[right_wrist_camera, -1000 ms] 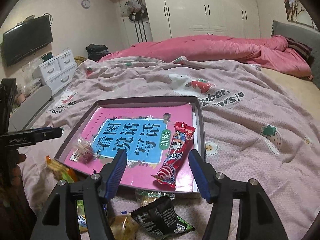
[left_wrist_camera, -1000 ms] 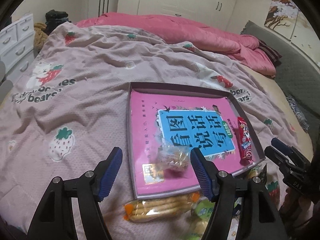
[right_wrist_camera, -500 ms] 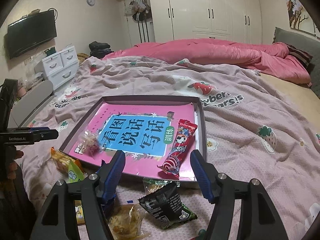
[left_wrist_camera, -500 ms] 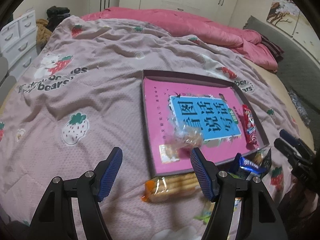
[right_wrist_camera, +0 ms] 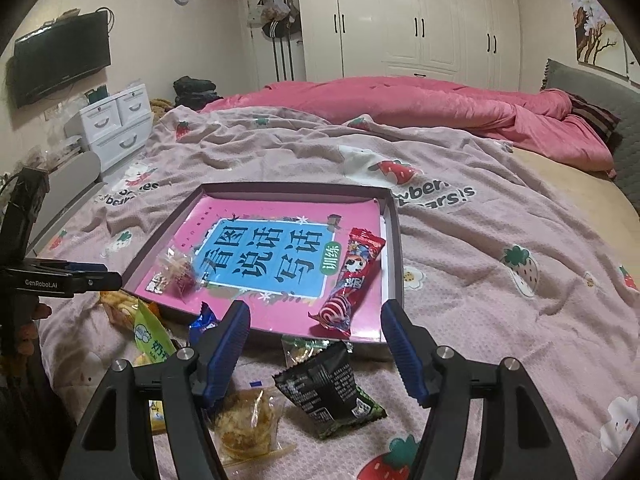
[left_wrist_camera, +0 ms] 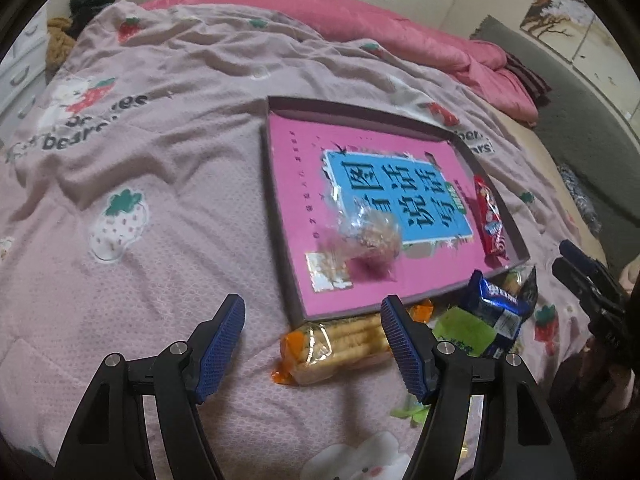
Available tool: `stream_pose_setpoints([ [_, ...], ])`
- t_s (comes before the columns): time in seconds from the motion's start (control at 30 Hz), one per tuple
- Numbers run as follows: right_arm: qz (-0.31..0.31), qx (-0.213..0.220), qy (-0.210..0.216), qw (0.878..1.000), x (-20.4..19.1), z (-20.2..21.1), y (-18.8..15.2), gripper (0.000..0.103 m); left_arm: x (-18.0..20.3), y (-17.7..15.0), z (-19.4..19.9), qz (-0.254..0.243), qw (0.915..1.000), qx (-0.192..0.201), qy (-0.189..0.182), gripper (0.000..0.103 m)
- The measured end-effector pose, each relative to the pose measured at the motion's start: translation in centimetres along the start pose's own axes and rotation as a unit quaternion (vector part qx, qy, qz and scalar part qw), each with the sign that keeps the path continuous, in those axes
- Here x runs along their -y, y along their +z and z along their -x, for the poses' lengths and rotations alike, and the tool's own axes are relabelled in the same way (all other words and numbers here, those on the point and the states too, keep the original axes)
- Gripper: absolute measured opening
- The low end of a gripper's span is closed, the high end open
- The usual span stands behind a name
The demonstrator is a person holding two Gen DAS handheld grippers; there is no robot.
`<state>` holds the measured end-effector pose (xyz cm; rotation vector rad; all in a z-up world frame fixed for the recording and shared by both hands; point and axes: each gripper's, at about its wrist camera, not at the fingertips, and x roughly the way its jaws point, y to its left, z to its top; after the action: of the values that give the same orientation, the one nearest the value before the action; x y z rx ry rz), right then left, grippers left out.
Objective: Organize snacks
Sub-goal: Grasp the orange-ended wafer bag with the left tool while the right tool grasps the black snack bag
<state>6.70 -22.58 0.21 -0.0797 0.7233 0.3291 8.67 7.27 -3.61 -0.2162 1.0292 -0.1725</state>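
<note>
A shallow box [left_wrist_camera: 276,216] [right_wrist_camera: 394,236] with a pink and blue book cover as its floor lies on the bed. Inside it are a clear-wrapped snack [left_wrist_camera: 370,232] [right_wrist_camera: 178,270] and a long red candy packet [left_wrist_camera: 490,216] [right_wrist_camera: 354,280]. Loose snacks lie by the box's near edge: an orange-ended biscuit pack [left_wrist_camera: 340,346], a blue packet [left_wrist_camera: 494,304], a green packet [left_wrist_camera: 464,330], a black packet [right_wrist_camera: 328,388] and a clear-wrapped pastry [right_wrist_camera: 246,424]. My left gripper [left_wrist_camera: 312,332] is open above the biscuit pack. My right gripper [right_wrist_camera: 316,344] is open over the black packet.
The bed is covered by a pink strawberry-print blanket [left_wrist_camera: 160,160], with a pink duvet [right_wrist_camera: 400,104] bunched at the far side. White drawers [right_wrist_camera: 116,124] and a wall television [right_wrist_camera: 60,58] stand to the left, wardrobes [right_wrist_camera: 420,20] behind. A hand [right_wrist_camera: 38,314] holds the left gripper.
The left gripper has drawn back and tipped down from over the box, so the biscuit pack now sits between its fingers. The right gripper pulled back slightly, revealing the pastry and black packet.
</note>
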Motion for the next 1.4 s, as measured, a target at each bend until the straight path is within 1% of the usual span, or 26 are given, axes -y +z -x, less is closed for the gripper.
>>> stream_pose_setpoints([
  [0.1, -0.003, -0.001, -0.003, 1.0, 0.2, 0.2, -0.1, 0.067, 0.3, -0.3, -0.5, -0.005, 0.9999, -0.01, -0.009, 0.072],
  [0.17, -0.004, -0.002, -0.004, 1.0, 0.3, 0.2, -0.1, 0.067, 0.5, -0.5, -0.6, -0.014, 0.9998, -0.014, -0.009, 0.072],
  [0.33, -0.006, -0.01, -0.009, 1.0, 0.5, 0.4, -0.4, 0.067, 1.5, -0.9, -0.4, -0.037, 0.9989, -0.02, -0.022, 0.072],
  [0.67, -0.002, -0.028, -0.017, 0.999, 0.6, 0.2, -1.0, 0.068, 3.2, -1.8, -0.2, -0.08, 0.9954, -0.04, -0.035, 0.072],
  [0.83, 0.0, -0.049, -0.019, 0.999, 0.7, -0.3, -1.4, 0.068, 3.8, -2.4, 0.0, -0.104, 0.9928, -0.047, -0.035, 0.072],
  [1.03, 0.007, -0.081, -0.022, 0.996, 0.5, -1.3, -2.2, 0.068, 5.0, -3.1, -0.5, -0.144, 0.9879, -0.054, -0.018, 0.072],
  [1.27, 0.021, -0.115, -0.017, 0.993, 0.2, -2.6, -3.1, 0.067, 5.3, -3.2, -1.0, -0.149, 0.9873, -0.054, -0.014, 0.072],
  [1.4, 0.034, -0.13, -0.024, 0.991, -0.1, -3.3, -3.5, 0.068, 5.4, -3.2, -1.6, -0.148, 0.9874, -0.055, -0.013, 0.072],
])
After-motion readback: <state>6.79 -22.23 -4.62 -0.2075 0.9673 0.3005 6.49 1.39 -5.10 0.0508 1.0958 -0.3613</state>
